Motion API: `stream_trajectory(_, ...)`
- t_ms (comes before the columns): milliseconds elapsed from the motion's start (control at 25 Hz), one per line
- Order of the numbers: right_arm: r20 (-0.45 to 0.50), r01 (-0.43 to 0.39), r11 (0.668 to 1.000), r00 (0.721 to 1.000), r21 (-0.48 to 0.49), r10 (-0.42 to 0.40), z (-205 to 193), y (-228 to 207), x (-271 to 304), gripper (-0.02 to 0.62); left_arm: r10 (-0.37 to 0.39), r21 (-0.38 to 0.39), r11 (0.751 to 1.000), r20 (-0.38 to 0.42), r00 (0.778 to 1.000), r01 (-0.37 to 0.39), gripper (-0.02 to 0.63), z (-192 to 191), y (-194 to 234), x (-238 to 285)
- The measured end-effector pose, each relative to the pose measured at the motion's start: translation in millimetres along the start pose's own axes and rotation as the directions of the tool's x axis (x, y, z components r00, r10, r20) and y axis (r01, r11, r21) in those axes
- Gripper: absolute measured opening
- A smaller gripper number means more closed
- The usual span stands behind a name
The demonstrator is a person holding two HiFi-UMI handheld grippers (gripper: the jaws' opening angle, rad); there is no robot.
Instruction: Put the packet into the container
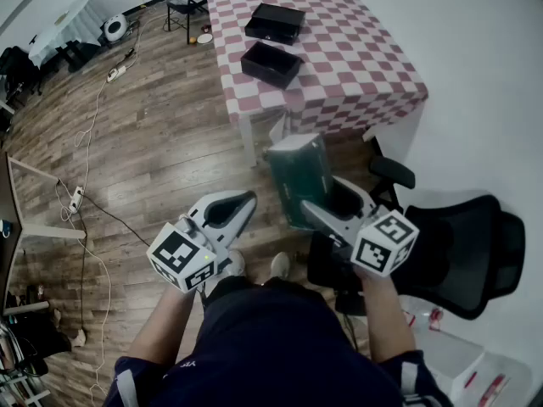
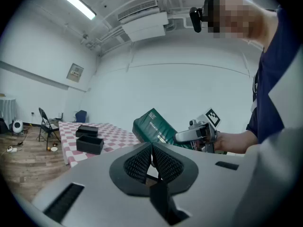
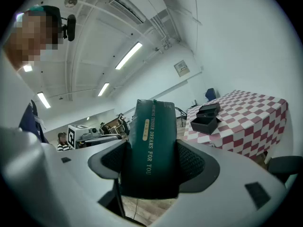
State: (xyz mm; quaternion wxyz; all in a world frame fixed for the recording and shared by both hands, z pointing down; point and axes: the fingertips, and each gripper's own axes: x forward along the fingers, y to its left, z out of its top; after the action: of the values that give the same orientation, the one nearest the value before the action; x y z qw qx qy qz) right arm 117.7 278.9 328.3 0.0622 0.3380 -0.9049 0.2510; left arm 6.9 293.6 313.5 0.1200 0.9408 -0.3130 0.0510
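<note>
A dark green packet (image 1: 299,176) with gold lettering stands upright between the pads of my right gripper (image 1: 327,197), which is shut on its lower half. The right gripper view shows the packet (image 3: 154,145) filling the gap of that gripper (image 3: 152,167). My left gripper (image 1: 243,203) hovers beside it at the left, shut with nothing between its pads (image 2: 142,161). From the left gripper view the packet (image 2: 154,126) and right gripper (image 2: 196,134) appear ahead. An open black container (image 1: 271,64) sits on the checked table (image 1: 365,75), some way ahead of both grippers.
A second black box (image 1: 275,22) lies farther back on the table. A black office chair (image 1: 458,253) stands close at my right. Cables and a power strip (image 1: 76,197) run over the wooden floor at the left. A folding chair (image 1: 182,2) stands beyond the table.
</note>
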Motion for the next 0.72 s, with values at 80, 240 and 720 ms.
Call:
stream_trajectory(80, 0.001, 0.000, 1.000, 1.000, 0.002, 0.000, -0.5, -0.3, 2.5, 0.340, -0.001, -0.008, 1.000, -0.003, 1.000, 0.001, 0.031, -2.2, 1.6, 0.3)
stream_trajectory(240, 0.004, 0.002, 1.000, 1.000, 0.006, -0.002, -1.1, -1.0, 8.4, 0.340, -0.006, -0.008, 1.000, -0.002, 1.000, 0.006, 0.031, -5.4, 5.5, 1.0)
stream_trajectory(720, 0.011, 0.020, 0.998, 1.000, 0.056, -0.021, 2.7, -23.2, 14.8, 0.341, 0.011, -0.005, 1.000, -0.006, 1.000, -0.011, 0.031, -2.7, 16.4, 5.5)
